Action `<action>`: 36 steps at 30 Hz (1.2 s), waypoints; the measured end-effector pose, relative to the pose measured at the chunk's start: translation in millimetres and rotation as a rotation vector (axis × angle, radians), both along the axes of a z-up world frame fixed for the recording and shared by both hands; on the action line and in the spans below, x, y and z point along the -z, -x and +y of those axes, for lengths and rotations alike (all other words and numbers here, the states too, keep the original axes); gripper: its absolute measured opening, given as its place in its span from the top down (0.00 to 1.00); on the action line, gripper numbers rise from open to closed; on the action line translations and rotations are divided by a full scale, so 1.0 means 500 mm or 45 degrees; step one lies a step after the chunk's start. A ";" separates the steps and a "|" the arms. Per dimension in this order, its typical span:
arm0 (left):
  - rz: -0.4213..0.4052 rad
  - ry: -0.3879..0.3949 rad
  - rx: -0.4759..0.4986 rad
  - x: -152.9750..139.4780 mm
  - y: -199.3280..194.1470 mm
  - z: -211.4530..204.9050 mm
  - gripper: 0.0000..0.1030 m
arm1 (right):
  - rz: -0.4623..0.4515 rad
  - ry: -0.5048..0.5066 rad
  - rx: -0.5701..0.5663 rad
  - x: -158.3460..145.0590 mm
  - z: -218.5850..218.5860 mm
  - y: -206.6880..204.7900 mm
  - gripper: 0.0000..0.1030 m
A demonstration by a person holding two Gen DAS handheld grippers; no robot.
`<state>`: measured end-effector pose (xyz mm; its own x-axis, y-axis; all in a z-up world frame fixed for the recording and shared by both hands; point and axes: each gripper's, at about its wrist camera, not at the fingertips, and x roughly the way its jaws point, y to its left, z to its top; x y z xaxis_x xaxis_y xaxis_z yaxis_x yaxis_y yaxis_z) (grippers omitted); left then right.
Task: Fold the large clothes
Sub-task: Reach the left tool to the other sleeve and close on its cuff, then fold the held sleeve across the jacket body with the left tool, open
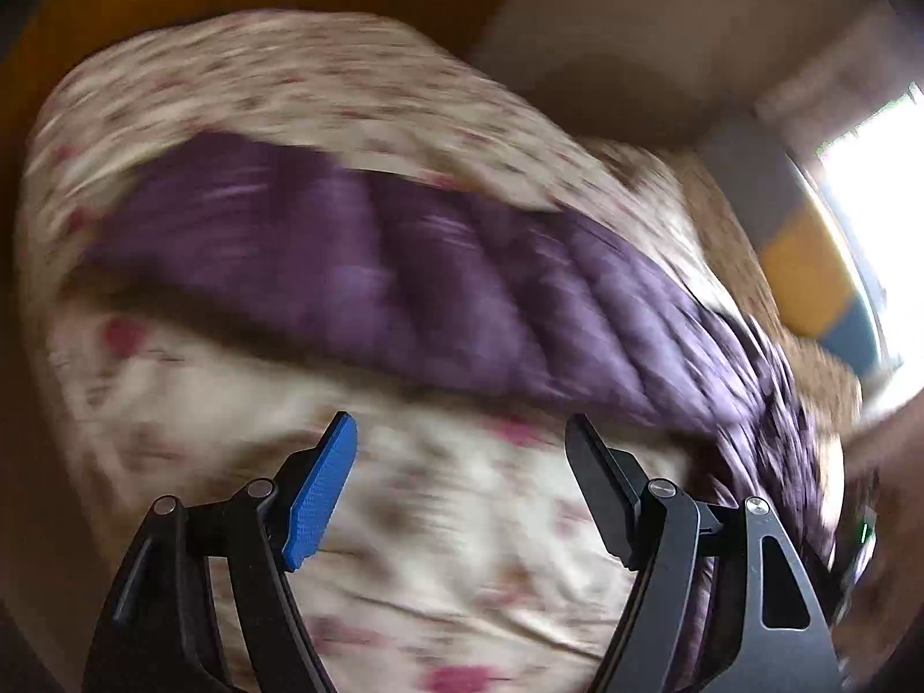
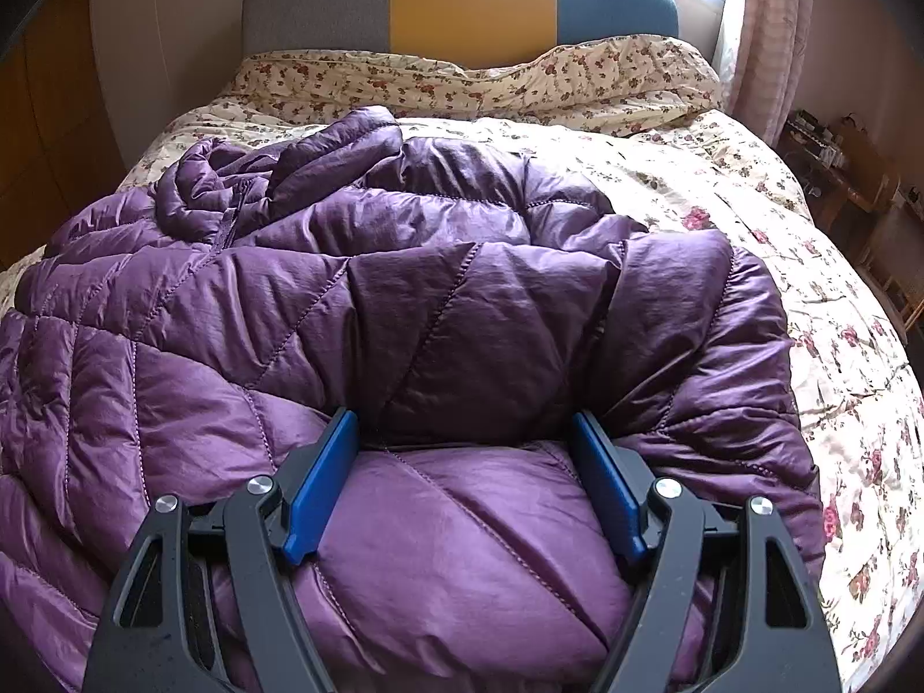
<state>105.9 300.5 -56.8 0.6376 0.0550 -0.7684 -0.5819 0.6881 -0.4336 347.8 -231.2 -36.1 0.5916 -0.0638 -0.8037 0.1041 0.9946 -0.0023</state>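
Note:
A purple quilted puffer jacket point(image 2: 404, 300) lies spread and partly bunched on a bed with a floral duvet point(image 2: 820, 312). My right gripper point(image 2: 465, 427) is open, its jaws wide apart, right over the jacket's near part with purple fabric between the blue pads point(image 2: 323, 485). In the blurred left wrist view the jacket point(image 1: 404, 277) shows as a purple band across the duvet point(image 1: 462, 520). My left gripper point(image 1: 462, 433) is open and empty above the duvet, short of the jacket's edge.
A headboard point(image 2: 468, 6) in grey, yellow and blue stands at the far end, with a window and pink curtain point(image 2: 762, 29) at the right. A wooden cabinet point(image 2: 40, 115) is at the left, cluttered furniture point(image 2: 837, 167) at the right.

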 end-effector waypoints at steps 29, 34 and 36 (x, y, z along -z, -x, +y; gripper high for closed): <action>-0.189 -0.259 0.153 -0.112 -0.111 0.010 0.92 | -0.004 0.004 0.001 0.000 -0.002 0.001 0.26; -0.209 -0.268 0.312 -0.118 -0.180 -0.090 0.92 | -0.005 0.002 0.001 0.000 -0.002 0.001 0.26; -0.219 -0.269 0.364 -0.121 -0.199 -0.126 0.92 | -0.007 -0.003 0.001 0.000 -0.003 0.001 0.26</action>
<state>205.5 237.5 3.5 0.7686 0.0022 -0.6397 -0.2852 0.8963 -0.3396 347.2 -232.9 -36.1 0.5960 -0.0628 -0.8005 0.1051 0.9945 0.0003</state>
